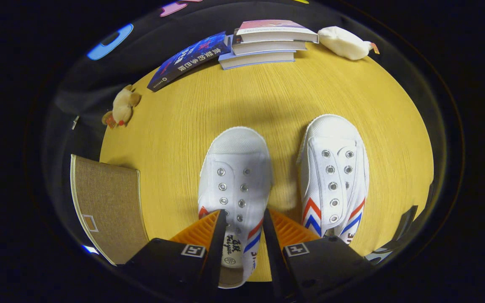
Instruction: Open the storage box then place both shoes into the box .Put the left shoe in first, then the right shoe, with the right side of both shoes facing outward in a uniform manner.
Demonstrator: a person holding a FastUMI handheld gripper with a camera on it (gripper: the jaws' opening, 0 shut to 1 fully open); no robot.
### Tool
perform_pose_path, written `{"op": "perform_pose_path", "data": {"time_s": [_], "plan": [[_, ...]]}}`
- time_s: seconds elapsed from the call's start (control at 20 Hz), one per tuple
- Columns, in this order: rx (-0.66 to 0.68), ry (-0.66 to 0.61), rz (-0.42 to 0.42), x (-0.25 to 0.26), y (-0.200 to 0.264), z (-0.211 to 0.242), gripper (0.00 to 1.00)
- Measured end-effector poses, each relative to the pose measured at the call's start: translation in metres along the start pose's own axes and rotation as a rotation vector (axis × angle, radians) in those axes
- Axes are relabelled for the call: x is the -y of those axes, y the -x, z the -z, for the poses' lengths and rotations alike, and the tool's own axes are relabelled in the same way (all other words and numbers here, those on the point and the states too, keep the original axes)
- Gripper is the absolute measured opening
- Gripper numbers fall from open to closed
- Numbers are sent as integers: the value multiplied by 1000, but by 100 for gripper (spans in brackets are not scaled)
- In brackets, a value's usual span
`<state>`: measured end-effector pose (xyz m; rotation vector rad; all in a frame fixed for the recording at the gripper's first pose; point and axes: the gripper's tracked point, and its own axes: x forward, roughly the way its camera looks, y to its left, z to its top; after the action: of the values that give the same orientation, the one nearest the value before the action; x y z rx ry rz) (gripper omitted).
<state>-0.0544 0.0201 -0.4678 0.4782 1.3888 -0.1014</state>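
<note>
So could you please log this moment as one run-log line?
gripper: open, fingers astride left shoe heel | right shoe: on table, untouched | box: lid closed | stage: reaching for shoe

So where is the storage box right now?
In the gripper view, the storage box sits at the table's near edge, left of the shoe between the tongs, with the plush toy beyond it.
</note>
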Motion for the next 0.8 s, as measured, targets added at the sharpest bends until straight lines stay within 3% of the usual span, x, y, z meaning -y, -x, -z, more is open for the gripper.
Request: {"op": "perform_pose_path", "data": {"time_s": [0.1,0.25,0.4,0.8], "plan": [[-4,-26,-17,11,5,0,14],[-10,-123,-56,1,8,4,9],[11,-133,-100,-8,31,-1,9],[134,-165,-275,-76,144,-46,9]]}}
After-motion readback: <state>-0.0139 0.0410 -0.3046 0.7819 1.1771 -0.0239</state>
